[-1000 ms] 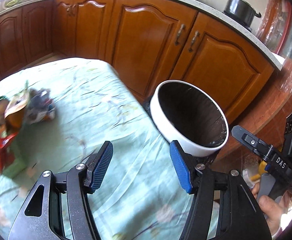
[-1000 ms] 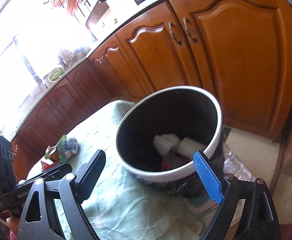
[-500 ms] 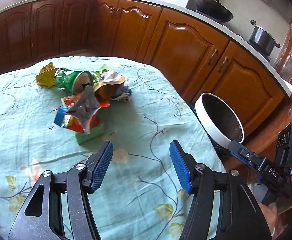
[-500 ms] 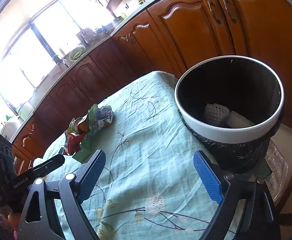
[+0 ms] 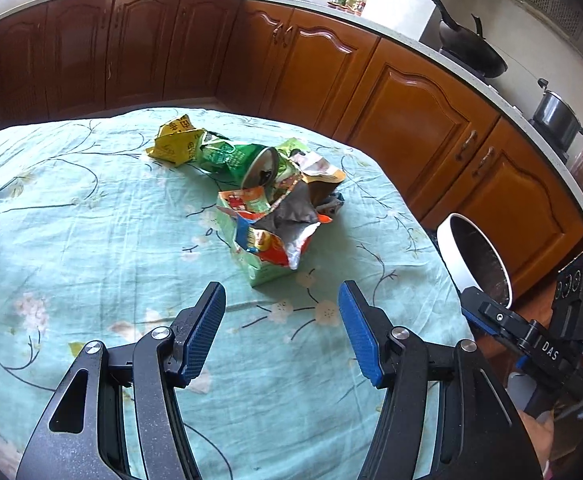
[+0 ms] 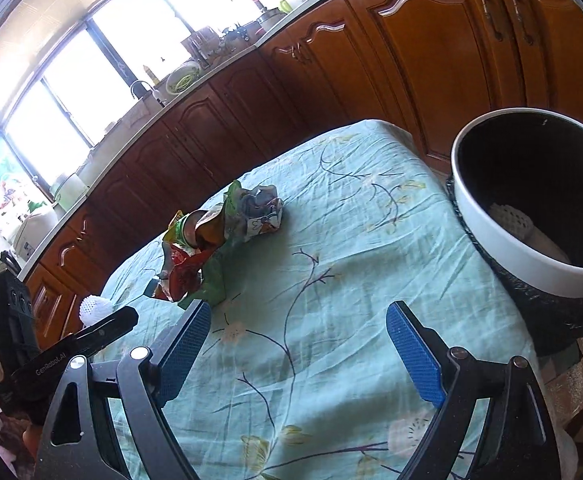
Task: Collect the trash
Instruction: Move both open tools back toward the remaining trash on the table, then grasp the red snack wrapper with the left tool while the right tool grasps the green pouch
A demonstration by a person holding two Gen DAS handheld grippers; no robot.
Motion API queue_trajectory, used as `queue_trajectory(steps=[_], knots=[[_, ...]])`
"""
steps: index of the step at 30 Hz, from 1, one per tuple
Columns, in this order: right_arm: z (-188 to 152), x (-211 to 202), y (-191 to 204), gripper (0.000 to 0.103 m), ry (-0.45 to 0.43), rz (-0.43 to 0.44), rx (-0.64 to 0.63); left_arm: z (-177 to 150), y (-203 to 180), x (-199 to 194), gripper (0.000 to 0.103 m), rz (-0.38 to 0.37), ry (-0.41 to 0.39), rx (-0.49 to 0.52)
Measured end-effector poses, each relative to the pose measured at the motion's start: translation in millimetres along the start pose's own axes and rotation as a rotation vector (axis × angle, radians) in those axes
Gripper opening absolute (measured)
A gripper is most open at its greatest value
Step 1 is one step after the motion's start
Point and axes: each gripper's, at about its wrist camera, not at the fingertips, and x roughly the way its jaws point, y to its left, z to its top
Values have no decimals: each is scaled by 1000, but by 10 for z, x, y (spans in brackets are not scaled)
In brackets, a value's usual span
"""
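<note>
A heap of crumpled snack wrappers lies on the green flowered tablecloth, with a green bag and a yellow wrapper behind it. My left gripper hovers open just short of the heap, nothing between its blue pads. The same wrapper heap shows in the right wrist view. My right gripper stands open and empty over the cloth. A white-rimmed bin with a black liner stands at the table's right edge, a white foam net inside it. The bin appears at the right in the left wrist view.
Brown kitchen cabinets run behind the table, with a wok and a pot on the counter. A white foam net lies near the table's far left edge. The other gripper's body is at the right.
Both grippers have swung left, away from the bin and toward the wrapper heap, which now lies in front of them. Their jaws have kept the same width.
</note>
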Motion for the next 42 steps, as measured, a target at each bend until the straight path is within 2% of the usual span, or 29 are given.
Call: queue_trajectory(steps=[6, 9, 14, 21, 24, 25, 26, 27, 28, 29, 34, 42], knots=[[131, 209, 173, 90, 19, 38, -17, 122, 164, 84, 60, 15, 3, -21], [221, 324, 271, 86, 20, 48, -40, 203, 169, 144, 59, 22, 4, -5], [462, 546, 363, 65, 13, 55, -43, 357, 143, 280, 59, 34, 13, 49], [736, 975, 476, 49, 42, 87, -40, 497, 103, 447, 57, 20, 20, 108], [774, 1170, 514, 40, 69, 95, -45, 494, 71, 536, 47, 1, 44, 127], [777, 1226, 529, 33, 80, 93, -49, 488, 58, 568, 43, -5, 54, 135], [774, 1266, 544, 18, 91, 92, -56, 476, 43, 599, 40, -9, 65, 143], [763, 1291, 563, 10, 97, 89, -67, 464, 34, 629, 33, -13, 74, 149], [745, 1286, 581, 5, 95, 87, -78, 447, 21, 654, 22, -16, 83, 154], [726, 1265, 591, 2, 91, 88, -88, 436, 22, 673, 19, -19, 90, 158], [638, 1021, 530, 1, 71, 96, -97, 400, -9, 606, 11, -29, 63, 171], [498, 400, 353, 1, 8, 82, -94, 348, -107, 358, 7, -50, 17, 171]])
